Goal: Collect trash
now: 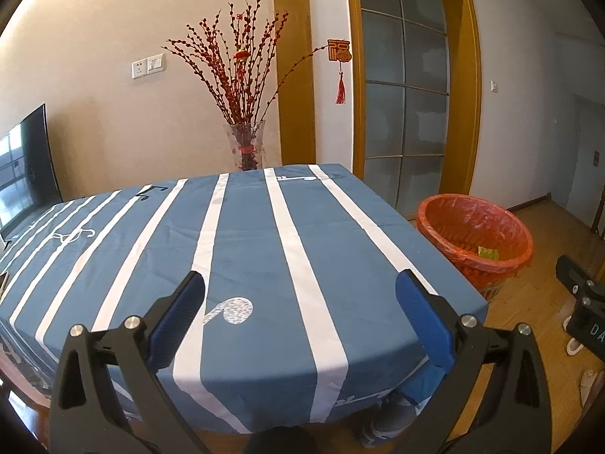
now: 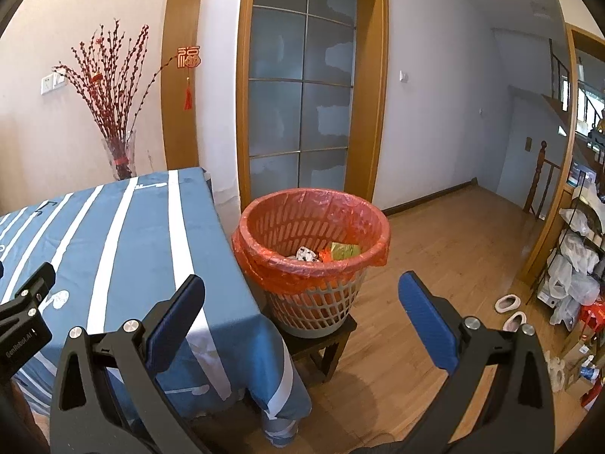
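a: while both claws hang above the near edge of the table [image 1: 264, 249], nothing is in either of them. the left gripper [image 1: 300, 287] is spread wide, fingers apart over the striped blue cloth, and the right gripper [image 2: 302, 291] is just as wide, aimed past the table corner at the basket [image 2: 314, 261].

b: and the trash? i see wrappers [image 2: 325, 252] lying in the bottom of the basket, inside its red liner [image 2: 261, 261]. on the cloth beside it i can't spot any loose litter from either view.

a: same here. something pale peeks in at the far left edge of the table, too cropped to name.

b: risks, then. that basket stands on a small stool [image 2: 321, 344] just beside the table corner. a careless swing of the right claw could knock it off, i'd guess.

a: and the cloth hangs loose at that corner. snag it with a finger and it drags.

b: also the vase [image 1: 247, 143] beyond the far side of the table, if anyone reaches long.
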The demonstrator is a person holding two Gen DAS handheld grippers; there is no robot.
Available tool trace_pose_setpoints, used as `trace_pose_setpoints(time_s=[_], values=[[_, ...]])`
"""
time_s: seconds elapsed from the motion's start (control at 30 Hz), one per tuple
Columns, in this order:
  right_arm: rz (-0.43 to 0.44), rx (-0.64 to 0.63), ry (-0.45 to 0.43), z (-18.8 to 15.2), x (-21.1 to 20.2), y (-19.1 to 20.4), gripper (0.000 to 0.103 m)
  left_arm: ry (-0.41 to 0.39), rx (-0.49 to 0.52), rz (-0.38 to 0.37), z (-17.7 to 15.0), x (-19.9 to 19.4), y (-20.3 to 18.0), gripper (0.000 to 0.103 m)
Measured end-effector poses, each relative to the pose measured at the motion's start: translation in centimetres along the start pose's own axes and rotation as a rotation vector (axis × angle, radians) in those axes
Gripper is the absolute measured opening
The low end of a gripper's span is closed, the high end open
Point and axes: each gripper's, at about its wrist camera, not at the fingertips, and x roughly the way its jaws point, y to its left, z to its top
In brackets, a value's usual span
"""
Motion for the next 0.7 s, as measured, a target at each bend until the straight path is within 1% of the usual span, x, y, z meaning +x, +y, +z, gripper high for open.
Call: trace_pose_setpoints(time_s=[0.27,0.7], values=[[0.015,-0.002,0.009,-0.34,0.00,0.24,0.101,0.010,-0.007,0.000,-0.06,0.04,0.01,0.099],[0.022,-0.003,0.011,-0.34,-0.02,0.42,0.101,-0.005,-0.019,-0.008,-0.01,-0.29,-0.04,0.099]])
